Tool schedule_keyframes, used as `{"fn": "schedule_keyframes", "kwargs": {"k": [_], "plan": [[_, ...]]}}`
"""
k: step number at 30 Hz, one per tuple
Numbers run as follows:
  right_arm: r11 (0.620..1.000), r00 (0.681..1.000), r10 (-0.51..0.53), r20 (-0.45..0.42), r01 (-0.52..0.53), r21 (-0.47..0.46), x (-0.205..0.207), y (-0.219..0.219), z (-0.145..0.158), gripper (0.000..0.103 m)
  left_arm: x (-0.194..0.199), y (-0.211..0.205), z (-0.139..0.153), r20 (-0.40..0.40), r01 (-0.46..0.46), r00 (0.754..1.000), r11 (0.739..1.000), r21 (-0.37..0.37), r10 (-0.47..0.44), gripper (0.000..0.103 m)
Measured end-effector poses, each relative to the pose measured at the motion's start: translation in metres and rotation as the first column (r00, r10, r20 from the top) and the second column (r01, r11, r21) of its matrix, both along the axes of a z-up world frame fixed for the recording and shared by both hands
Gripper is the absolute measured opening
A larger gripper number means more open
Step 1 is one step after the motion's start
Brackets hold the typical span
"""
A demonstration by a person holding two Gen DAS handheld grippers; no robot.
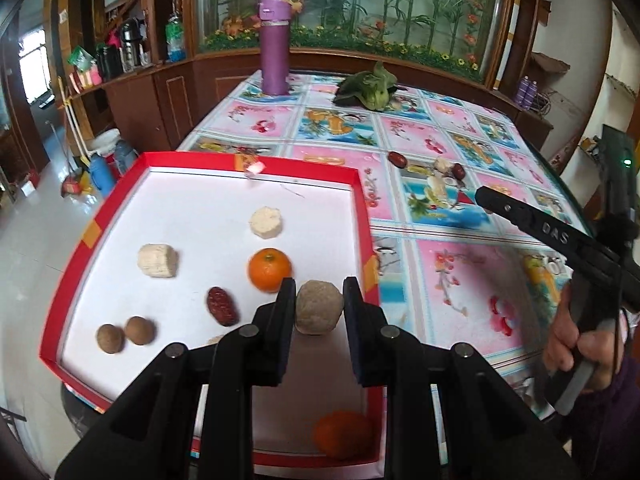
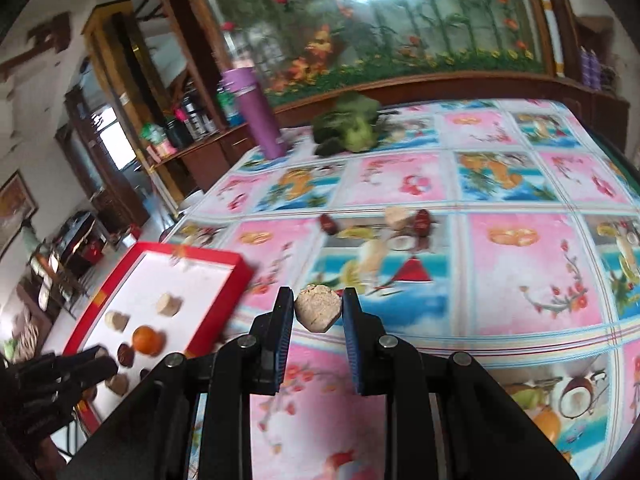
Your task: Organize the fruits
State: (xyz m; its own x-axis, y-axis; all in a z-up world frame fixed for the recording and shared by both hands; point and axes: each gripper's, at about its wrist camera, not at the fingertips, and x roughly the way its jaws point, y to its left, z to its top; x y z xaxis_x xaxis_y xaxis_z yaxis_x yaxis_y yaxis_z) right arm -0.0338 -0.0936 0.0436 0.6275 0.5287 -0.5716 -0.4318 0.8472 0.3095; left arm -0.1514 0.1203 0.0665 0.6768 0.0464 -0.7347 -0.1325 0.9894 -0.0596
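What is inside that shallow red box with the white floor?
Inside the shallow red box: two pale corn pieces, two oranges, a red date, two brown longans and a grey-brown ball between the left gripper fingers, which hide the near floor.

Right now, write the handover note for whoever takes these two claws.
Left claw: shut on a round grey-brown fruit, over the red tray.
Right claw: shut on a pale chunk, above the tablecloth, right of the tray.
In the tray: two pale chunks, two oranges, a red date, two brown balls.
On the cloth: two dates, pale pieces.
Left: set down both held pieces, then fetch those.
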Motion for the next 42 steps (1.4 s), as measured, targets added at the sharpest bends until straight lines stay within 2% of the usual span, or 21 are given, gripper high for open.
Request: {"fn": "schedule_keyframes", "kwargs": {"k": [11,19,27,33,42], "plan": [[0.999,1.0,0.028,-0.015,-0.028,-0.021,-0.011,0.028,-0.009,0.023,-0.012,0.027,-0.002,0.031,-0.075,0.997,0.997,0.033,0.074,0.026],[0.995,0.997,0.075,0.014,-0.074,-0.063,-0.026,0.055,-0.009,0.023,-0.014,0.05,-0.005,0.039,-0.126,0.991,0.991,0.035,0.125,0.026],[0.993,0.994,0.108,-0.002,-0.108,-0.037,-0.028,0.078,-0.009,0.023,-0.016,0.074,-0.008,0.037,-0.172,0.985,0.985,0.022,0.171,0.026],[0.987,0.986,0.16,-0.04,-0.159,0.02,-0.026,0.1,-0.008,0.023,-0.014,0.1,-0.008,0.033,-0.224,0.974,0.974,0.02,0.223,0.026],[0.969,0.967,0.248,-0.049,-0.248,0.025,-0.024,0.149,-0.008,0.023,0.005,0.137,-0.004,0.032,-0.3,0.954,0.95,0.082,0.298,0.026]]}}
